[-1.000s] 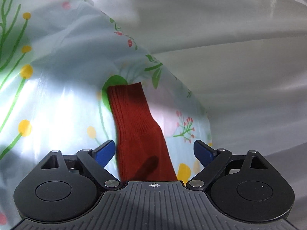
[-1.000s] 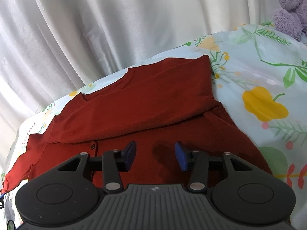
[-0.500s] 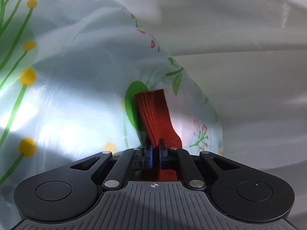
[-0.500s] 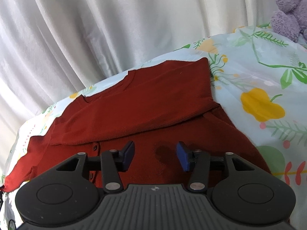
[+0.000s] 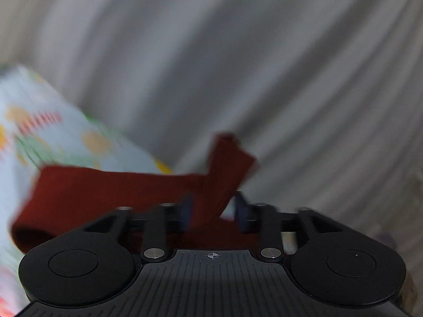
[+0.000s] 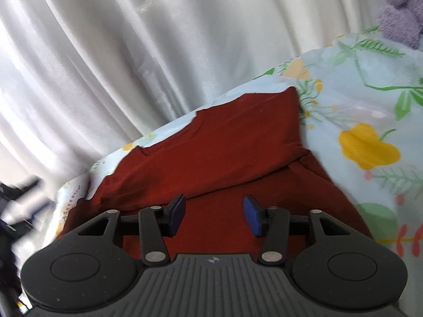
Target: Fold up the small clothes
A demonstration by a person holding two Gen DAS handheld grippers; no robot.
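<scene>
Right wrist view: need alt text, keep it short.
A rust-red sweater lies partly folded on a floral bedsheet, with the open right gripper over its lower half, blue pads apart and holding nothing. White curtains hang behind, and a purple plush toy sits at the top right corner.

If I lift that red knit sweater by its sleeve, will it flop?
Probably floppy: the sleeve curls limply between the left gripper's parted jaws. Likely drapes rather than slides: the red knit sweater lies folded, creased, on the floral sheet.
</scene>
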